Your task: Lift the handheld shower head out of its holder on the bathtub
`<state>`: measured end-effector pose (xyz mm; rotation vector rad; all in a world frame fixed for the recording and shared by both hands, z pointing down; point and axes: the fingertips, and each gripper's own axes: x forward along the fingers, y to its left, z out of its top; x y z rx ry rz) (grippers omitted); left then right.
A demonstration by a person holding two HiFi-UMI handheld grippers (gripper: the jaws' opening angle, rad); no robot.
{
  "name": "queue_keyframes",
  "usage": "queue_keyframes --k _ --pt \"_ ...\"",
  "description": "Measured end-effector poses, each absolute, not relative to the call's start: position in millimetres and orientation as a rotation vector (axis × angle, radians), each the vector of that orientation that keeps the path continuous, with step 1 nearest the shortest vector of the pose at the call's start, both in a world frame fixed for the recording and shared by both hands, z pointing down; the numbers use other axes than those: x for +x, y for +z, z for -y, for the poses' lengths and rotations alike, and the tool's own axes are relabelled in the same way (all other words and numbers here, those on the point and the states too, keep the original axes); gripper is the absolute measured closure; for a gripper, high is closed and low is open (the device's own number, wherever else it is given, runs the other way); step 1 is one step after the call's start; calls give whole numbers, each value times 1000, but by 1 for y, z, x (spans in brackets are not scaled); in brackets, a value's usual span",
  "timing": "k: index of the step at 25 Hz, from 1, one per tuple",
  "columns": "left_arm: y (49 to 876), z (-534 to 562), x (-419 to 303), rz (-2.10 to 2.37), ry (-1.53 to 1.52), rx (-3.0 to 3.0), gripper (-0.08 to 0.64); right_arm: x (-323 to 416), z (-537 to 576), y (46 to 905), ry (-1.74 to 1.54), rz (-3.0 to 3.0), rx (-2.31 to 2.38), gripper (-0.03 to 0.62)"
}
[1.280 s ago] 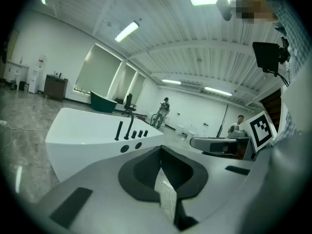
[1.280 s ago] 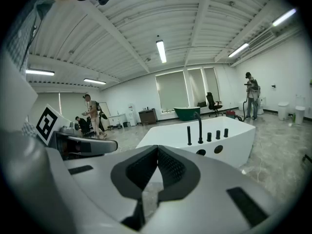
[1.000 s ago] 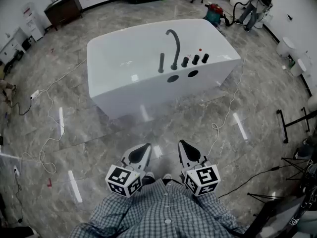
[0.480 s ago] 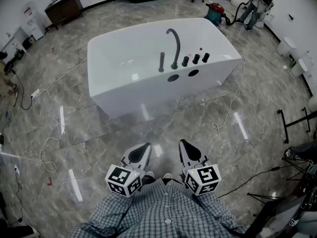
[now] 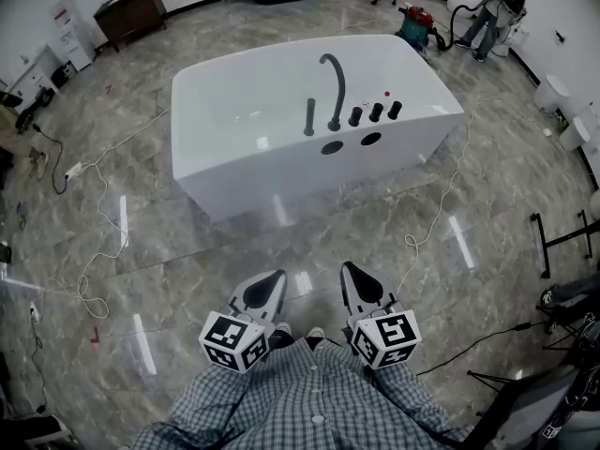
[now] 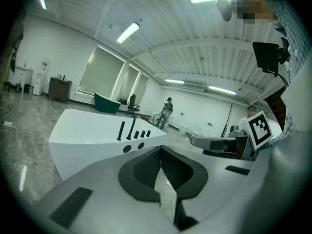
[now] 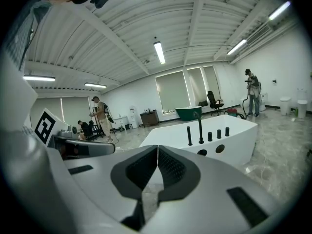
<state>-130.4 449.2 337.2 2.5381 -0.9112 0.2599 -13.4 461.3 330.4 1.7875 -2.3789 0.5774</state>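
The big white bathtub [image 5: 234,172] stands on the grey stone floor [image 5: 187,251], at 12 o'clock from the two grippers and well apart from them. On the tub's near rim a thin black stick stands straight up. That is the shower head [image 5: 310,117]. It seems to sit in its holder, but the spot where it meets the rim is too small to tell for sure. Nothing touches it.

Just beside it, at its 3 o'clock, a tall bent tap [image 5: 333,87] curves over the tub. Further to 3 o'clock come three short black knobs [image 5: 376,112] in a row. Two round dark holes [image 5: 331,147] show in the tub wall at 6 o'clock from the tap.

The left gripper [image 6: 160,156] has its jaws pressed together at the tips, with nothing between them. The right gripper [image 7: 157,149] is clenched the same way and is empty too. Both are held low, close to the person's checked shirt [image 5: 300,406], side by side and pointing toward the tub. Each has a marker cube [image 5: 232,340] at its back end.

White cords [image 5: 436,204] lie in loops on the floor. Far off at 1 o'clock another person [image 5: 487,12] stands near a red and green vacuum [image 5: 412,26].
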Motion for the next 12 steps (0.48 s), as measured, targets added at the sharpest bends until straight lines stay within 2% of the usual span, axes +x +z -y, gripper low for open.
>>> queue_keyframes --k 12 --pt "333 -467 -101 955 269 2541 554 25 -475 328 520 2378 1767 575"
